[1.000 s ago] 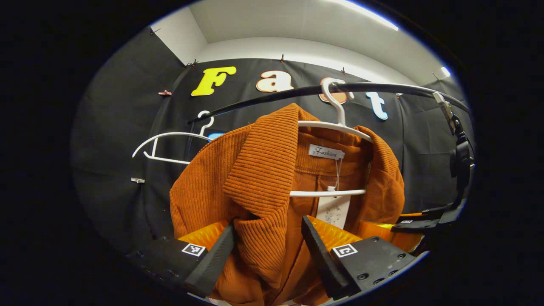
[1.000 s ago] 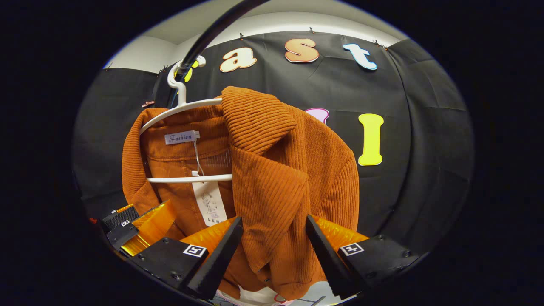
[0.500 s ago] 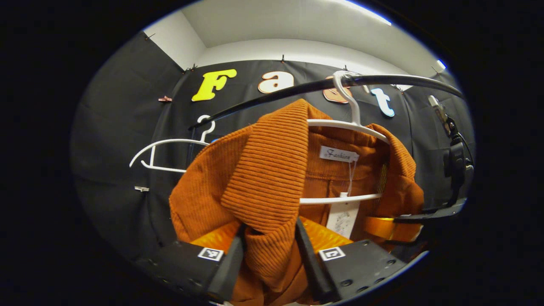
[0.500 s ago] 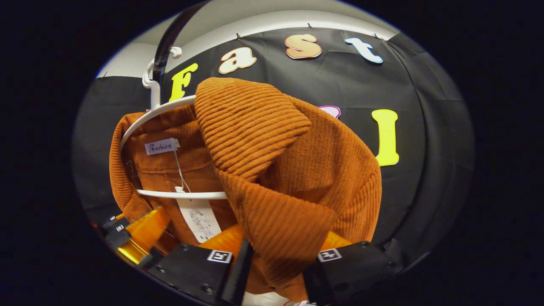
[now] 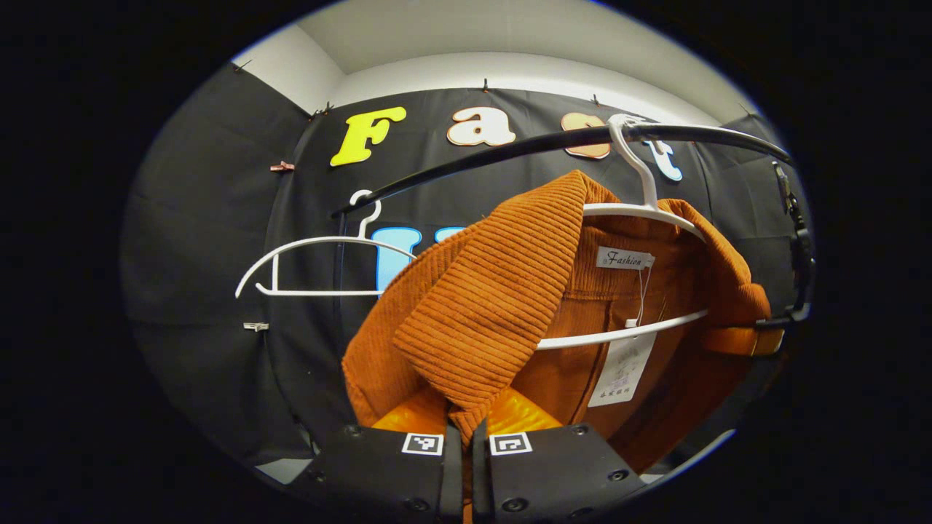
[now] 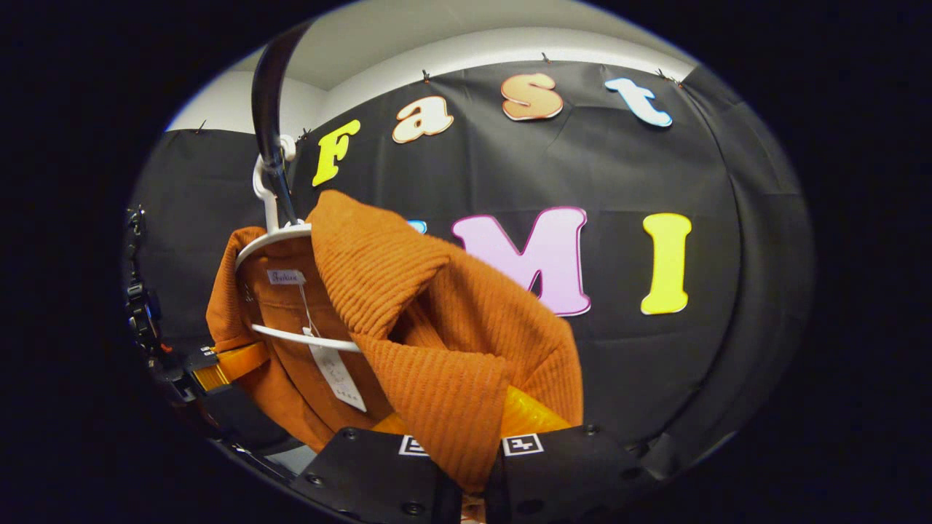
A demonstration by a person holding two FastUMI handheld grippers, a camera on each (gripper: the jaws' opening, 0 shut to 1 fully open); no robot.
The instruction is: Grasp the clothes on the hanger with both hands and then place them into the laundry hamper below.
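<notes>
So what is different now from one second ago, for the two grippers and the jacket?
Both jaws closed: the left gripper and the right gripper now each pinch a lapel of the jacket, pulling its front apart. The jacket stays on its hanger, on the rail.

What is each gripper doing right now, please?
Left gripper: shut on the orange jacket, at its lapel.
Right gripper: shut on the orange jacket's other lapel.
</notes>
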